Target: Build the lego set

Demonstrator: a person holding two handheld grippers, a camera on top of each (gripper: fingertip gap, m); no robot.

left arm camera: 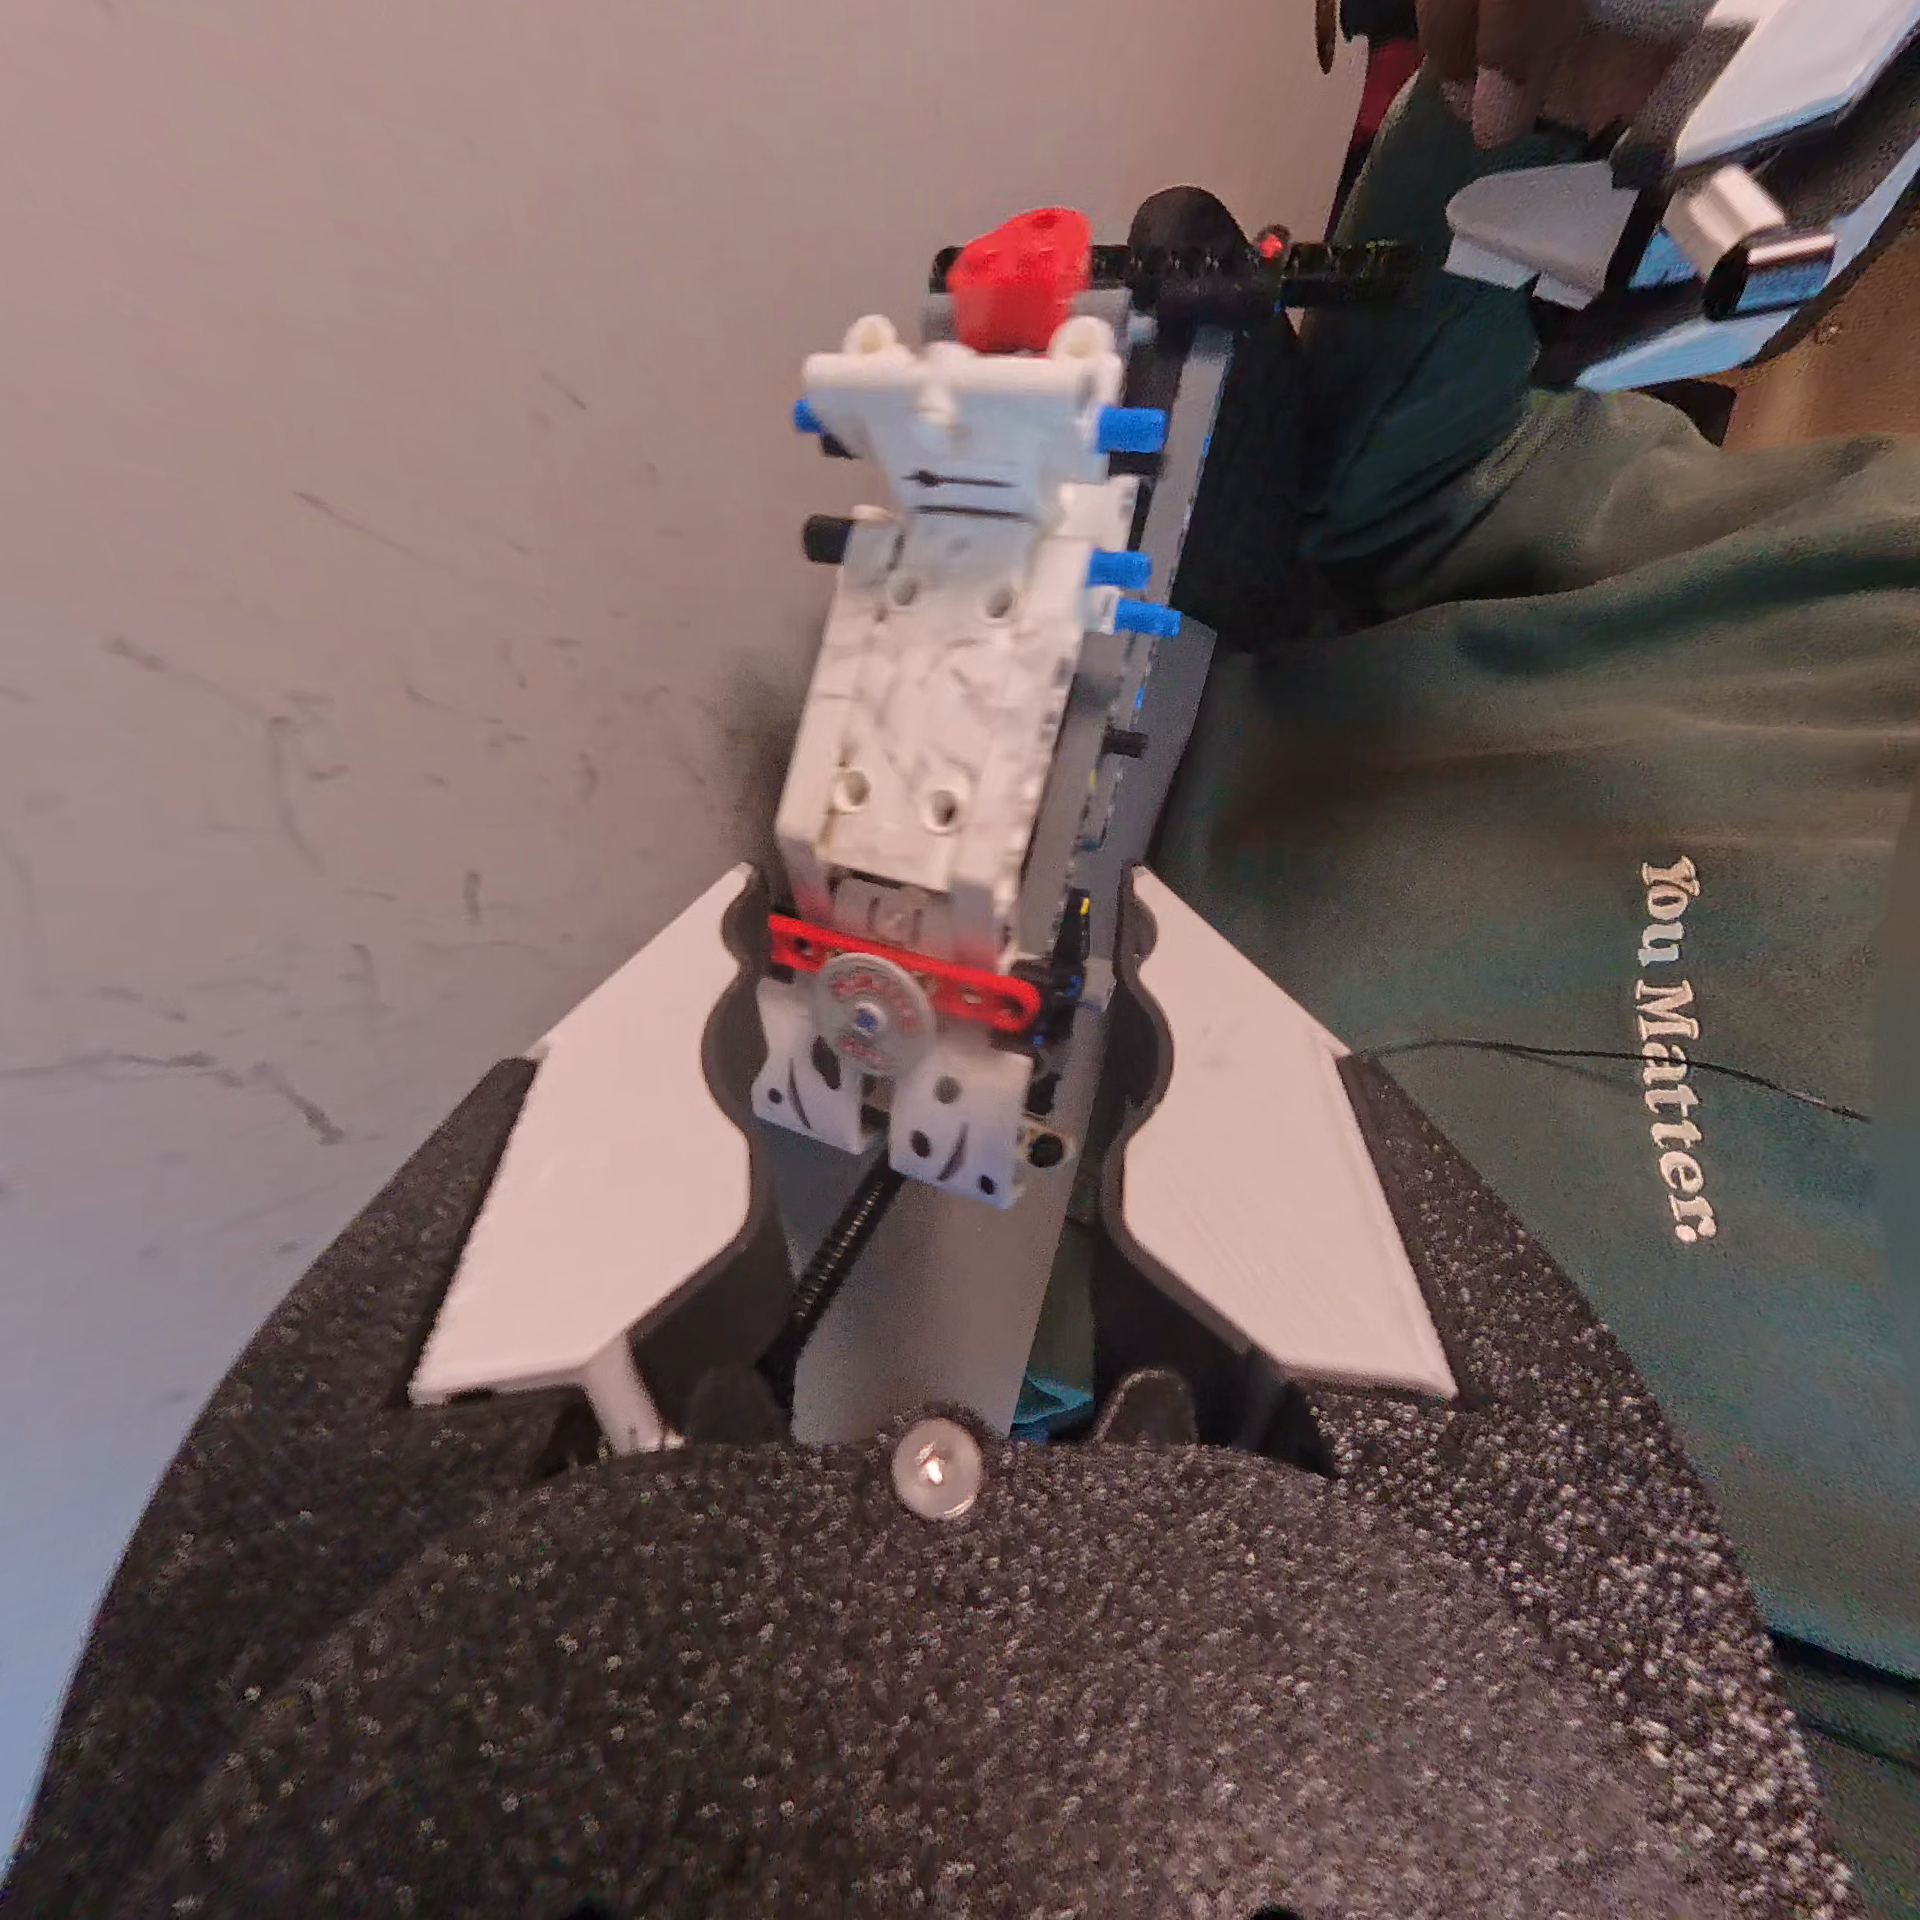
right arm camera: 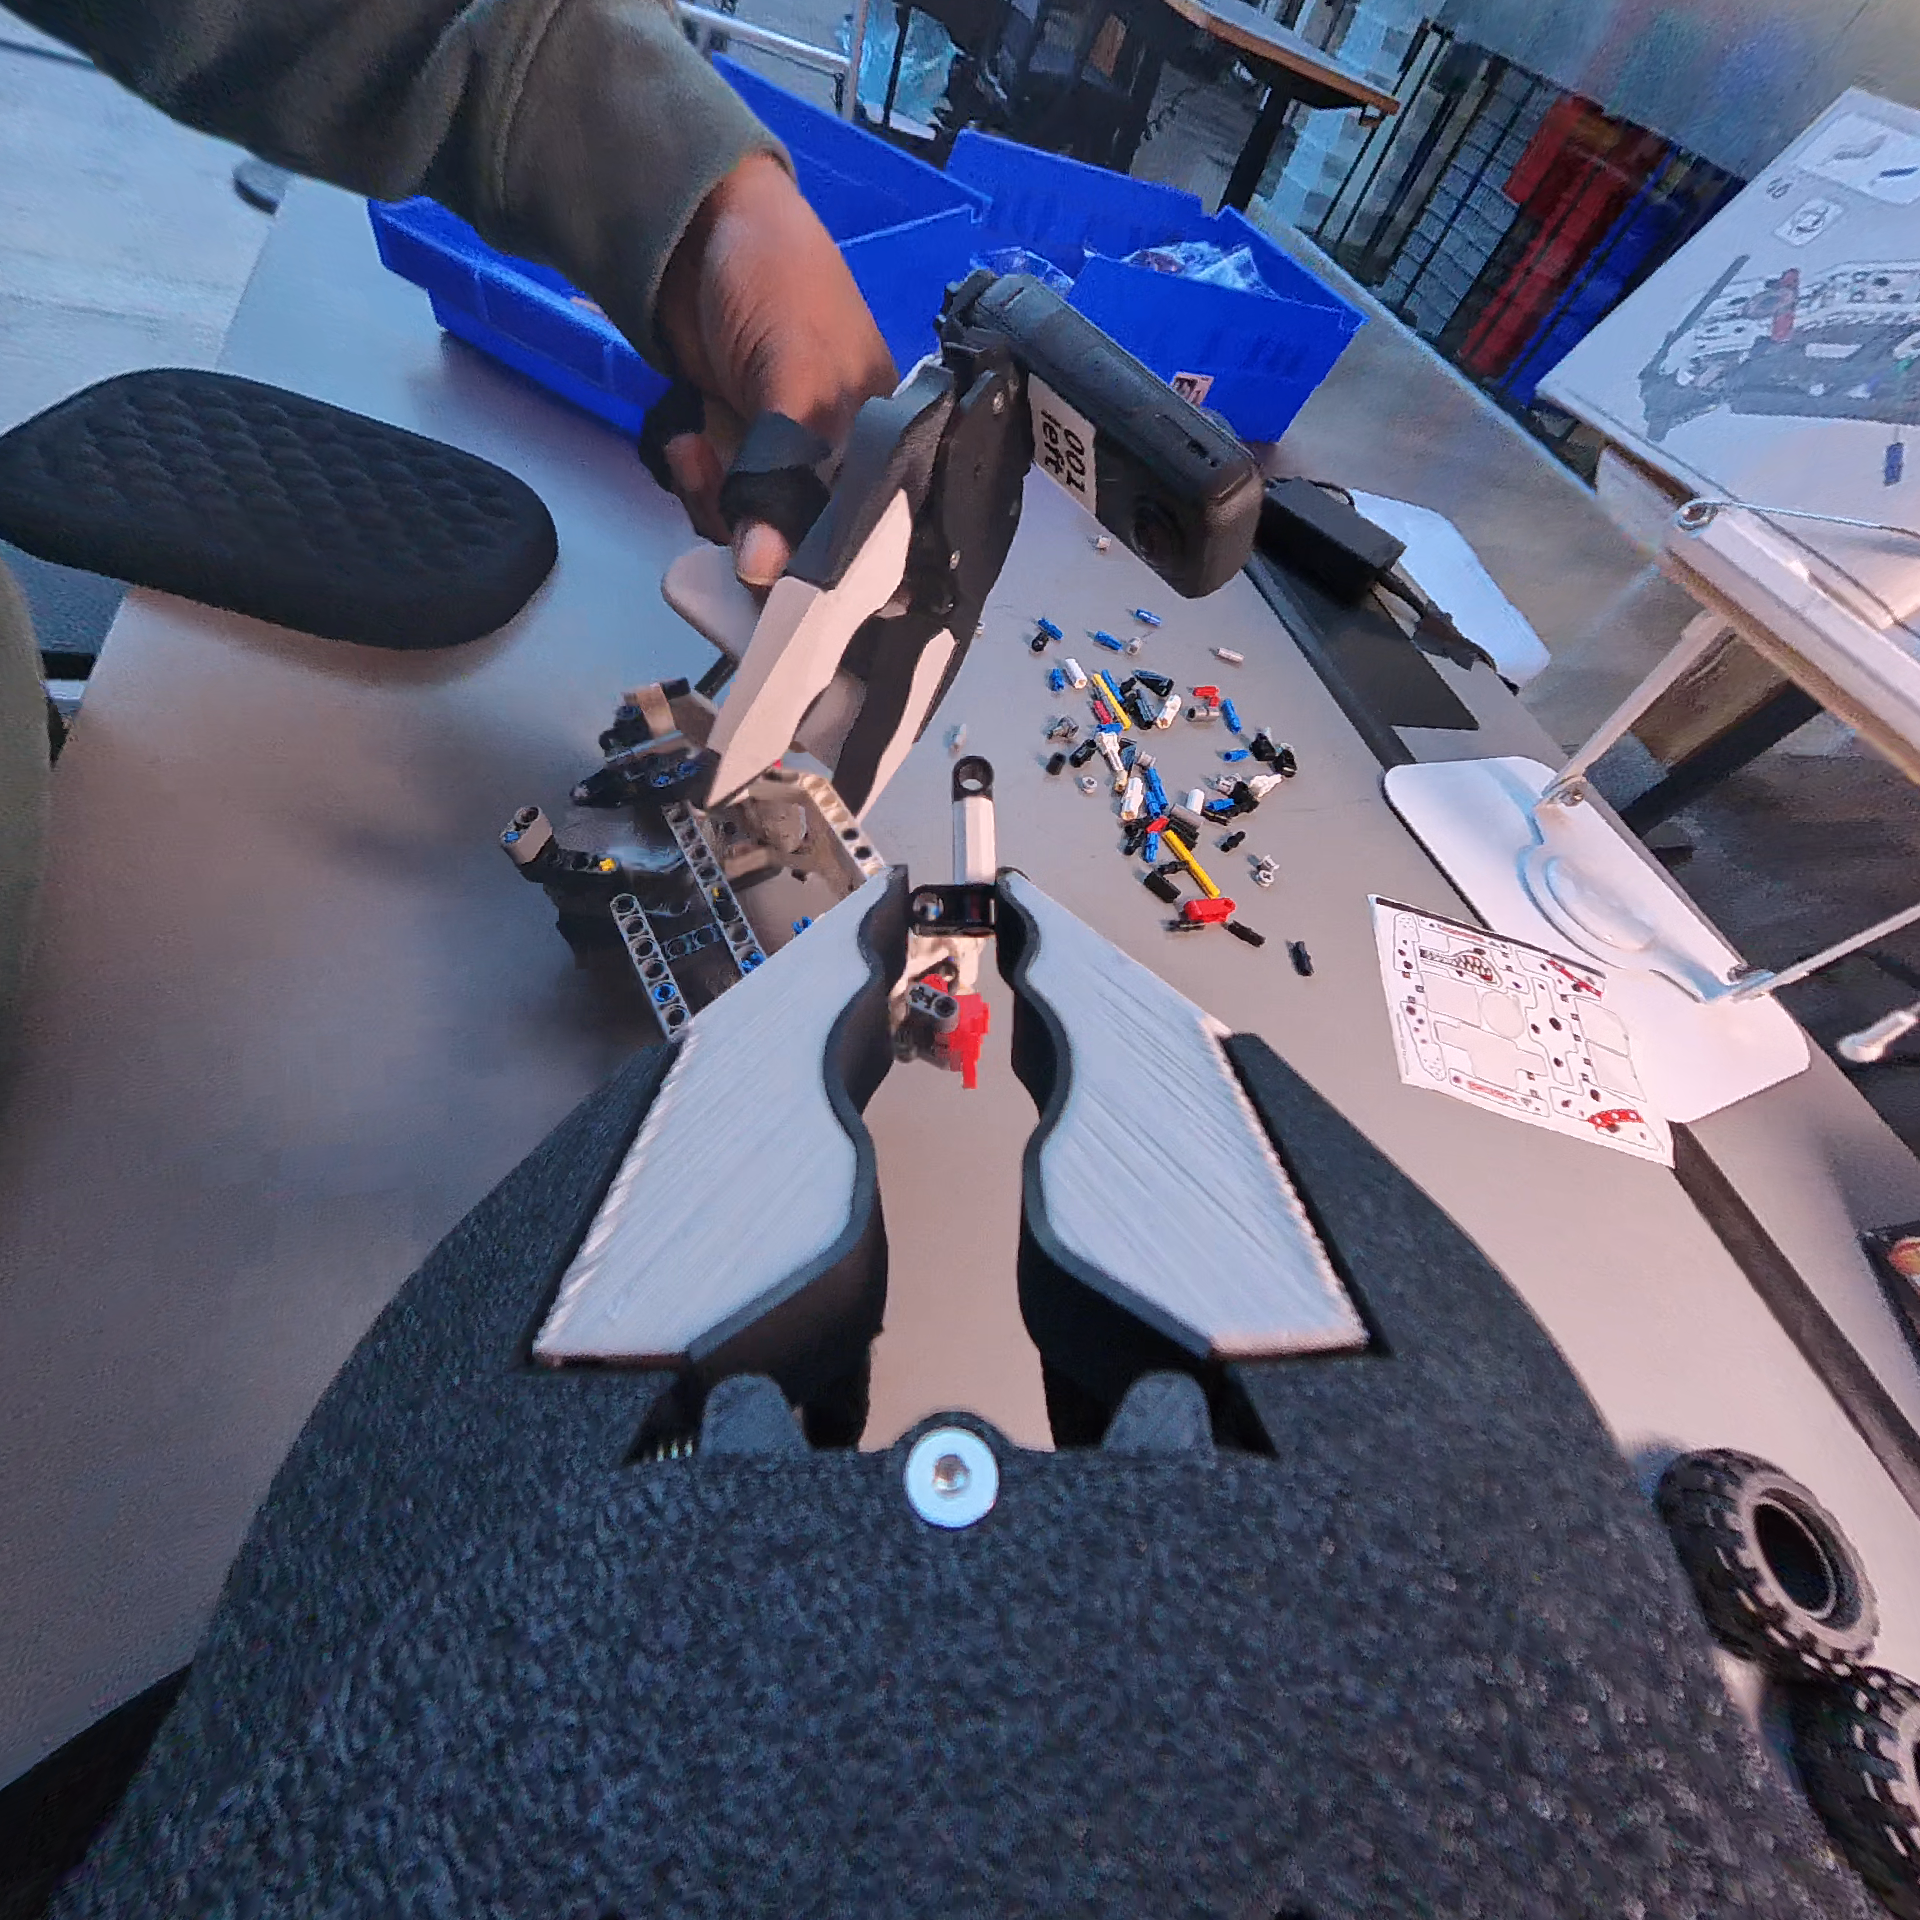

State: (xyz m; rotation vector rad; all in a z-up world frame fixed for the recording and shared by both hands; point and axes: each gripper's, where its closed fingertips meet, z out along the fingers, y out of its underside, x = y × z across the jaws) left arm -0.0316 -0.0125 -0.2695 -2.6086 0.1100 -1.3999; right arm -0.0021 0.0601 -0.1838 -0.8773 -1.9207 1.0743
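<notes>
The left gripper (left arm camera: 940, 997) has its fingers clamped on the base of the model (left arm camera: 956, 665), holding it upright and a little tilted above the bench (right arm camera: 343, 987). The right gripper (right arm camera: 951, 914) pinches a small black connector (right arm camera: 954, 909) at its fingertips, fingers narrow, with a white cylinder (right arm camera: 975, 821) running on from it and red bits (right arm camera: 966, 1023) hanging near.

To do this join well, I'd judge the left should keep the model steady and turned so the open pin holes face the right, which should bring its piece in straight along the hole's axis, not at a slant. The grip on the connector is only at the very tips, so a hard shove could twist it out.

The model is hard glossy plastic: a white shell with round holes, blue pins (left arm camera: 1132, 426) jutting from its right side, a red beam (left arm camera: 904, 966) across the near end, a red cap (left arm camera: 1023, 275) at the far end. The fingers are ribbed grey with black edges. Loose pins (right arm camera: 1153, 769) lie scattered on the smooth grey bench to the right, and a second grey-beamed frame (right arm camera: 686, 883) lies to the left.
</notes>
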